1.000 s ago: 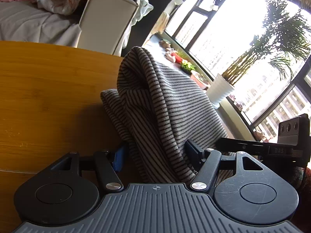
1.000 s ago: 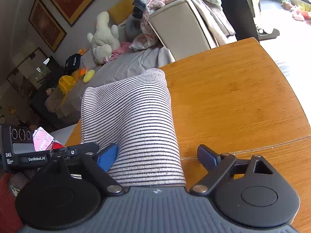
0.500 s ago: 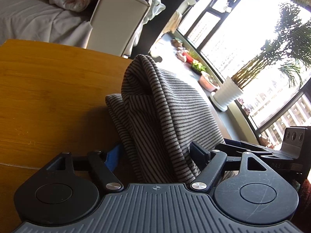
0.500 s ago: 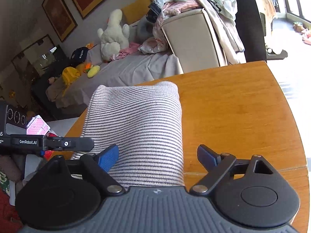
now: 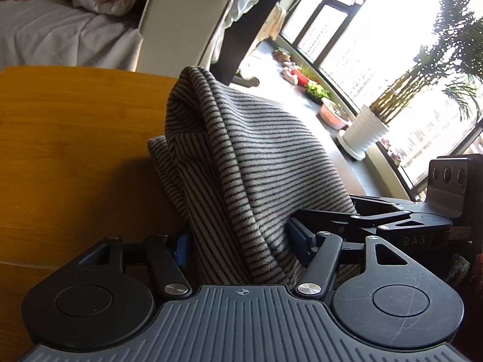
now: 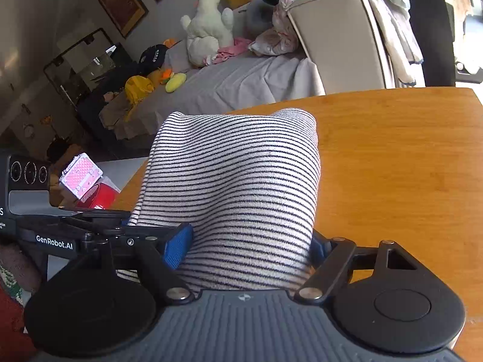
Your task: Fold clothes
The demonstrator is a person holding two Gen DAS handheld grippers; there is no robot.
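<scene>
A striped grey-and-black garment [image 5: 247, 157] is bunched in a thick fold over the wooden table [image 5: 60, 135]. My left gripper [image 5: 238, 238] is shut on one end of it, with cloth filling the gap between the blue pads. In the right wrist view the same garment [image 6: 241, 181] arches up from my right gripper [image 6: 250, 241], which is shut on its other end, both pads pressed against the fabric. The two grippers sit close side by side: the right gripper [image 5: 392, 220] shows at the right of the left wrist view, and the left gripper [image 6: 90, 229] at the left of the right wrist view.
The bare table top [image 6: 392, 166] stretches ahead and to the right. Beyond it stand a beige chair [image 6: 338, 45] draped with clothes, a grey-covered sofa [image 6: 241, 81] with a plush toy [image 6: 208, 27], and a potted plant [image 5: 365, 132] by the windows.
My right gripper's jaws have closed in until the right pad meets the striped cloth. Both grippers have drifted slightly and tilted. The left grip is unchanged.
</scene>
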